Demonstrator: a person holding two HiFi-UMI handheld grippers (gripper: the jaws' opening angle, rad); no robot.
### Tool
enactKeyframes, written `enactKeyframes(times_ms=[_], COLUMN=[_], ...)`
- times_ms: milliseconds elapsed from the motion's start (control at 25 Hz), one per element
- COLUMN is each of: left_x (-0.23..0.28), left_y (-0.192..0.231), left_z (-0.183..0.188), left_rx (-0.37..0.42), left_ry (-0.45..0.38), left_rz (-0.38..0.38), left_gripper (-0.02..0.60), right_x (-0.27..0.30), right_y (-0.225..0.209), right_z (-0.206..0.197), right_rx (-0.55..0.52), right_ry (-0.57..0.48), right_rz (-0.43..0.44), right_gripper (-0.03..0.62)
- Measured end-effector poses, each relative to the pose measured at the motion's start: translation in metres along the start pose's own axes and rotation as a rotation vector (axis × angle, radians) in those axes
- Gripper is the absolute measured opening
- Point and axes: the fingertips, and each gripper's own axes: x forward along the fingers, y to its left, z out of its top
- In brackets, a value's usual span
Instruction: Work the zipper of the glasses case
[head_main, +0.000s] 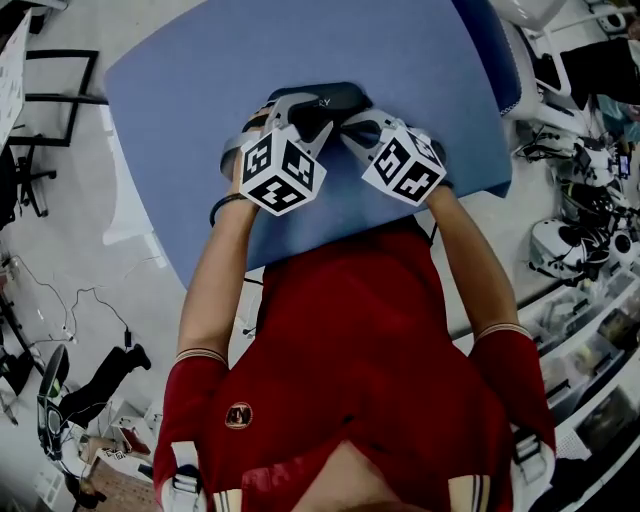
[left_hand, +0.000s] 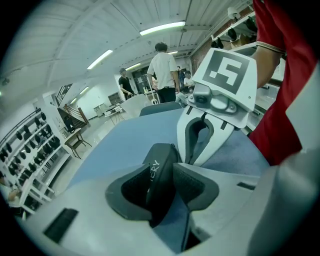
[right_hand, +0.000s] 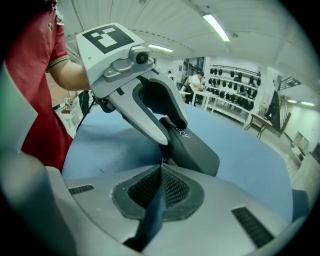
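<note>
Head view: blue table (head_main: 190, 90) and a person in a red shirt (head_main: 350, 340) with both forearms reaching onto it. Left gripper (head_main: 290, 112) sits at the near left end of the case (head_main: 335, 96), its marker cube (head_main: 282, 170) facing up. There is a dark band (head_main: 225, 205) on that wrist. Left gripper view: jaws are set part-way apart and clamped on the case (left_hand: 161, 172). Both pads (left_hand: 196, 184) press its sides, and the case stands on edge between them, white lettering on the left face. The case is dark and lies mid-table towards the near edge, with its long axis running away to the right of the left gripper. Right gripper (head_main: 350, 122) comes in from the right, tips meeting the case just beside the left gripper's fingers. In the left gripper view the right gripper (left_hand: 195, 157) shows its two fingers pressed together, tips at the case's edge. Right gripper view: jaws are fully together, pads (right_hand: 175, 187) touching. The tips (right_hand: 161, 167) are at the near end of the case (right_hand: 197, 150), where a small bit of hardware shows. Cannot tell if it is pinched. The left gripper (right_hand: 172, 132) grips the case from above left. Background: shelving racks (right_hand: 235, 82) and a person in a white shirt (left_hand: 162, 70), well apart from the table.
</note>
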Motion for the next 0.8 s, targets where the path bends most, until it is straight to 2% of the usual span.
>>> enactKeyframes(times_ms=[200, 400, 600, 800], left_x=[-0.001, 0.001, -0.006, -0.019], left_y=[-0.001, -0.004, -0.011, -0.013], left_z=[0.0, 0.002, 0.007, 0.014], left_rx=[0.005, 0.009, 0.004, 0.036], left_ry=[-0.001, 0.006, -0.003, -0.012], left_rz=[-0.004, -0.026, -0.072, -0.092], left_gripper=[0.14, 0.14, 0.16, 0.167], right_x=[0.007, 0.01, 0.002, -0.018], right_y=[0.008, 0.006, 0.01, 0.01], right_z=[0.009, 0.008, 0.0, -0.018], right_rx=[0.064, 0.049, -0.025, -0.125], right_ry=[-0.045, -0.058, -0.046, 0.0], right_rz=[-0.045, -0.044, 0.026, 0.113], right_gripper=[0.002, 0.0, 0.0, 0.0])
